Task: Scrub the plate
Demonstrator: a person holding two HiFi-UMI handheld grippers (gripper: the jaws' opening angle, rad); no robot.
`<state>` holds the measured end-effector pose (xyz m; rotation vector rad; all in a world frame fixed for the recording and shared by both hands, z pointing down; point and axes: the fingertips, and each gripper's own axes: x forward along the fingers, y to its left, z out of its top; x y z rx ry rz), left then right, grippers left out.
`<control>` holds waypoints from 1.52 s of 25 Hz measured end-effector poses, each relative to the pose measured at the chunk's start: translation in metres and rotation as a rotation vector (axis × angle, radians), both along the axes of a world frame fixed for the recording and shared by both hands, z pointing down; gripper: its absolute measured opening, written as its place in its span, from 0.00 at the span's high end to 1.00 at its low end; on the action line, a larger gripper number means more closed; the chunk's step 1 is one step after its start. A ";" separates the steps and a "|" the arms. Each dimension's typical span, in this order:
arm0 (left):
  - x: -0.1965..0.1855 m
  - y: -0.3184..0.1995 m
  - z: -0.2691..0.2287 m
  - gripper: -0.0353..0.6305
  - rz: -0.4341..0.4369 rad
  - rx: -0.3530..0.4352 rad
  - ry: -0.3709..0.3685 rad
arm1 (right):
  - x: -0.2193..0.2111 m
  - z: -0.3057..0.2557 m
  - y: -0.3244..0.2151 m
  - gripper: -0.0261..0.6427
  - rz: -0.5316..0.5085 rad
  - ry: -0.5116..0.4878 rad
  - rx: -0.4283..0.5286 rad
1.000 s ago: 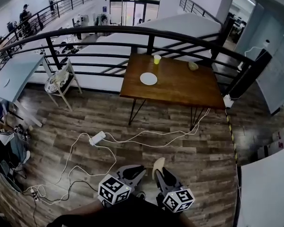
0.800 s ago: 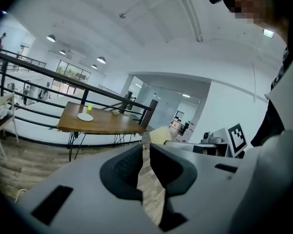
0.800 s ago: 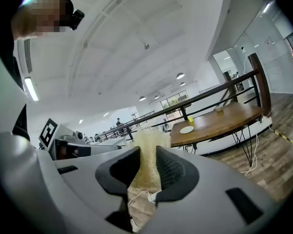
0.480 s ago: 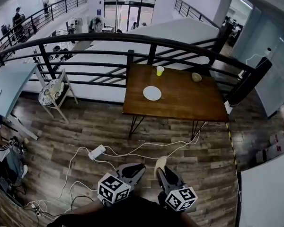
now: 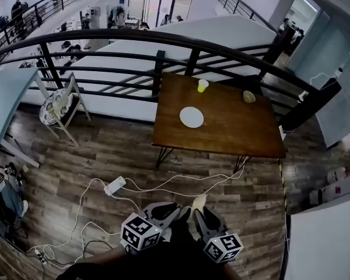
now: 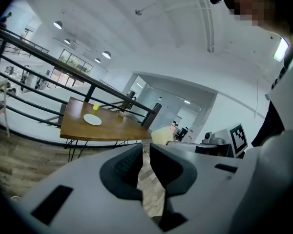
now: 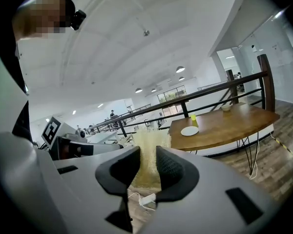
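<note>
White and round, the plate (image 5: 191,117) lies flat near the middle of the brown wooden tabletop (image 5: 233,130), nothing resting on it. A yellow cup (image 5: 203,85) stands upright behind the plate, near the far edge. A small bowl (image 5: 249,97) sits toward the far right corner, well apart from both. A black railing (image 5: 105,38) runs just behind the tabletop.

Both tongs are held low against the person's body, well apart from the tabletop, over the wood-plank floor (image 5: 76,156). The right tongs (image 7: 147,155) are clamped on a pale yellow sponge (image 7: 149,138), which sticks out beyond the fingertips. The left tongs (image 6: 145,150) hold nothing: the jaws stand a narrow gap apart, with floor showing between them.

A white power strip (image 5: 115,185) with trailing cables lies on the floor between the tongs and the tabletop.
</note>
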<state>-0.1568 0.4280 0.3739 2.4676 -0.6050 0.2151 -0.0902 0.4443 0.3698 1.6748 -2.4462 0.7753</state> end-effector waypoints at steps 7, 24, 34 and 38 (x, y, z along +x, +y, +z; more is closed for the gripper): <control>0.004 -0.087 0.008 0.86 -0.096 -0.004 -0.051 | 0.010 0.014 -0.095 0.80 -0.079 -0.056 -0.026; 0.114 -0.280 -0.015 0.86 -0.244 0.010 -0.088 | 0.114 -0.004 -0.301 0.80 -0.241 -0.125 -0.018; 0.111 -0.386 0.012 0.86 -0.184 -0.040 -0.042 | 0.134 0.015 -0.402 0.80 -0.114 -0.116 -0.032; 0.103 -0.419 0.005 0.86 -0.127 -0.003 -0.015 | 0.125 0.020 -0.428 0.80 -0.046 -0.108 -0.075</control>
